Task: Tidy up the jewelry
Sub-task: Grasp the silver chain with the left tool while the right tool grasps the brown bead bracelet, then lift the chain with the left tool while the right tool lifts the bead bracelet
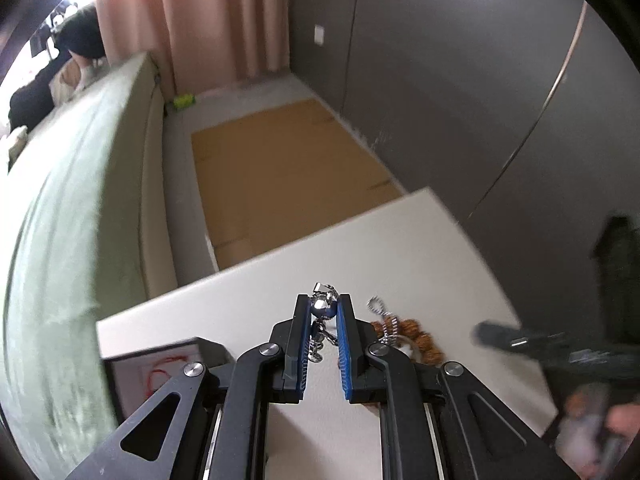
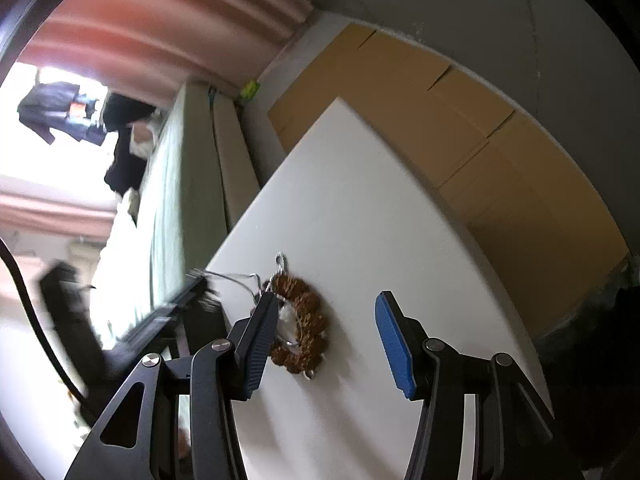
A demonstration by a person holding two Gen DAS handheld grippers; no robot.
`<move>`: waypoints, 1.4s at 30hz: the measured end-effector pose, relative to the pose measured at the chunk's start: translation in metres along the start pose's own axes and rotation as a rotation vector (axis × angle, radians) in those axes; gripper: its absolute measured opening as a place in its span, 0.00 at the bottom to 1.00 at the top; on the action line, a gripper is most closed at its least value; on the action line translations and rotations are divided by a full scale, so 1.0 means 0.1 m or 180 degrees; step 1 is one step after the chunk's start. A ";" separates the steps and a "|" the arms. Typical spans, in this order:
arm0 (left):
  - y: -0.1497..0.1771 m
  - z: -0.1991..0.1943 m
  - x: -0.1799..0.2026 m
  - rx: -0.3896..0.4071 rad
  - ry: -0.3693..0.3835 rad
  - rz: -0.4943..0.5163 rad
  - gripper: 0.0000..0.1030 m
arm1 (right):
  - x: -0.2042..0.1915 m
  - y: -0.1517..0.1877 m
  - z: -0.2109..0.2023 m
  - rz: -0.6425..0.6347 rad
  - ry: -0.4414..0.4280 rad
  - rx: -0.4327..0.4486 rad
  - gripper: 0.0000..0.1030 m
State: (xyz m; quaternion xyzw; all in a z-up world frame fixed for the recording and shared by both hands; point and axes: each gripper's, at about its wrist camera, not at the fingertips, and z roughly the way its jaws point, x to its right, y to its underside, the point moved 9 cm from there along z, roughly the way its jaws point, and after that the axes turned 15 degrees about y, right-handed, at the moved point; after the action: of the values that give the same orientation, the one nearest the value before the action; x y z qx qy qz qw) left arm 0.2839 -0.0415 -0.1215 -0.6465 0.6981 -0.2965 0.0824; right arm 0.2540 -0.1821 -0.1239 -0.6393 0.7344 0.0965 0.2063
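Observation:
In the left wrist view my left gripper [image 1: 325, 300] is shut on a silver chain [image 1: 322, 293] with a blue bead, held a little above the white table [image 1: 400, 248]. Just right of it lie a brown beaded bracelet [image 1: 420, 340] and a coiled silver piece [image 1: 378, 307]. The right gripper [image 1: 516, 340] shows blurred at the right edge. In the right wrist view my right gripper [image 2: 328, 298] stands open over the brown bracelet [image 2: 306, 320], with nothing between its pads. A thin silver chain [image 2: 230, 277] stretches left toward the blurred left gripper [image 2: 192, 292].
A dark-framed jewelry box [image 1: 156, 372] with something red inside sits at the table's near left corner. A bed with a green cover [image 1: 80, 200] runs along the left. Flat cardboard [image 1: 280, 168] lies on the floor beyond the table, and a grey wall stands to the right.

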 end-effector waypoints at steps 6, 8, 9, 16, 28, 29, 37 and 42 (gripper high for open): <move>-0.17 -0.56 0.15 0.0287 -0.0031 0.0134 0.12 | -0.11 0.06 0.17 -0.0195 0.0084 -0.0084 0.41; -0.21 -0.70 0.17 0.0361 -0.0045 0.0159 0.13 | -0.12 0.08 0.22 -0.0231 0.0106 -0.0115 0.36; -0.23 -0.78 0.18 0.0406 -0.0056 0.0172 0.12 | -0.13 0.09 0.24 -0.0244 0.0123 -0.0123 0.33; -0.35 -1.22 0.27 0.0615 -0.0073 0.0256 0.12 | -0.18 0.16 0.35 -0.0390 0.0224 -0.0172 0.26; -0.55 -1.94 0.34 0.0966 -0.0249 0.0389 0.13 | -0.17 0.15 0.31 -0.0423 0.0277 -0.0080 0.21; -0.56 -2.01 0.32 0.0998 -0.0264 0.0385 0.13 | -0.21 0.14 0.27 -0.0381 0.0196 -0.0059 0.21; -0.55 -2.47 0.24 0.1179 -0.0438 0.0372 0.13 | -0.39 0.15 -0.18 -0.0417 -0.0284 0.0177 0.21; -0.52 -2.68 0.17 0.1238 -0.0534 0.0363 0.13 | -0.56 0.24 -0.27 -0.0365 -0.0677 0.0103 0.21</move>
State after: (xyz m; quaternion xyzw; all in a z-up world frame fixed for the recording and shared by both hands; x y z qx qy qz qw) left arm 0.1919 0.0258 0.1277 -0.6003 0.6539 -0.3656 0.2800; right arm 0.2312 -0.1392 -0.0787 -0.6630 0.6721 0.1399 0.2985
